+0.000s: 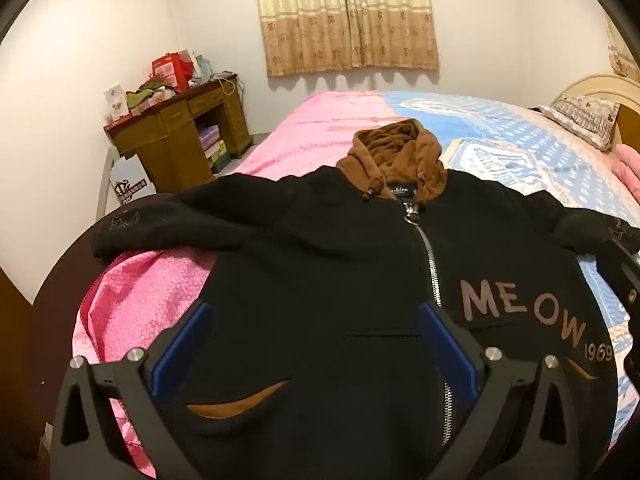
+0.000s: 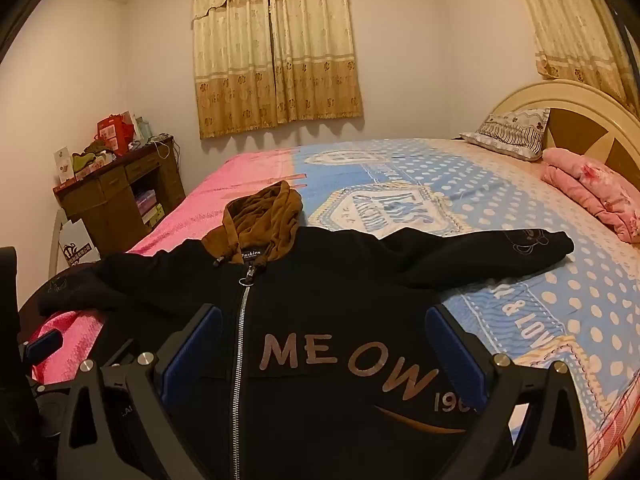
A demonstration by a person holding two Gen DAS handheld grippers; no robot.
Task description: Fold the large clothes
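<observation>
Home bedroom. Large bed with pink and blue polka-dot sheets, rounded cream headboard, patterned pillow, folded pink blanket. Floral curtains drawn shut, cluttered wooden desk in the corner, plain white walls

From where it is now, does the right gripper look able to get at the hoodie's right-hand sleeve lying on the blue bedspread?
Probably yes. The right gripper is open over the hoodie, and the sleeve lies flat and stretched out on the bedspread ahead to its right, with nothing on top or between them.
</observation>
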